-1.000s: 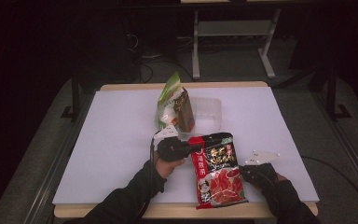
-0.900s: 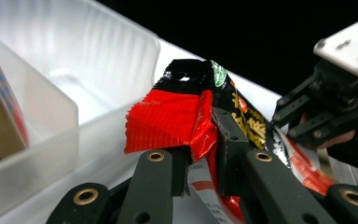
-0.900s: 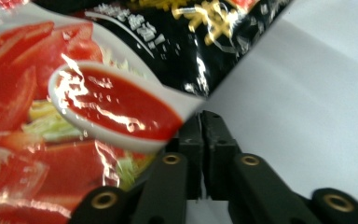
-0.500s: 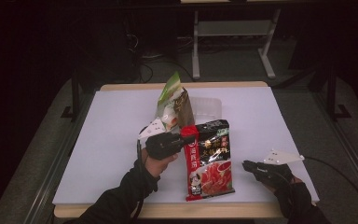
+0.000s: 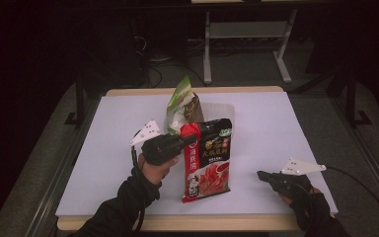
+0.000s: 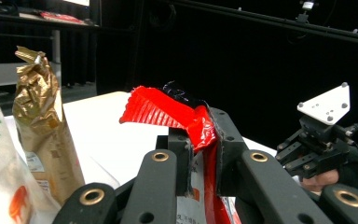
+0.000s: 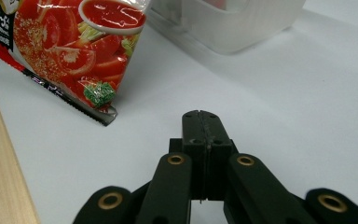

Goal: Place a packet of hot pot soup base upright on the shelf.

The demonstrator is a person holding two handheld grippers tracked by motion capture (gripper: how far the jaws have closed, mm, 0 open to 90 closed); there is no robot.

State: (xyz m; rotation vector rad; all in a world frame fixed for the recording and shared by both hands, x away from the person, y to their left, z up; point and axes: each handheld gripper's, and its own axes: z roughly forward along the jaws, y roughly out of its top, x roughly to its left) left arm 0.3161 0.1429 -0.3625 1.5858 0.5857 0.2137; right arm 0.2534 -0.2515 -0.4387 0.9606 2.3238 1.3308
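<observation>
The white-topped table (image 5: 103, 163) carries a clear plastic container (image 5: 222, 111) and two upright pouches (image 5: 182, 106).

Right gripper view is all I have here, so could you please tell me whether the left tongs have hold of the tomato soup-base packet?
Observer: Yes. The left tongs are shut on the crumpled red top edge of the tomato soup-base packet.
Operator: Thank you. How is the packet hanging?
Observer: Upright, printed face toward the person, held by its upper left corner. I cannot tell if its bottom edge touches the table.
Operator: And what stands behind it?
Observer: A green-and-white bag and a gold bag stand side by side, next to the clear container.
</observation>
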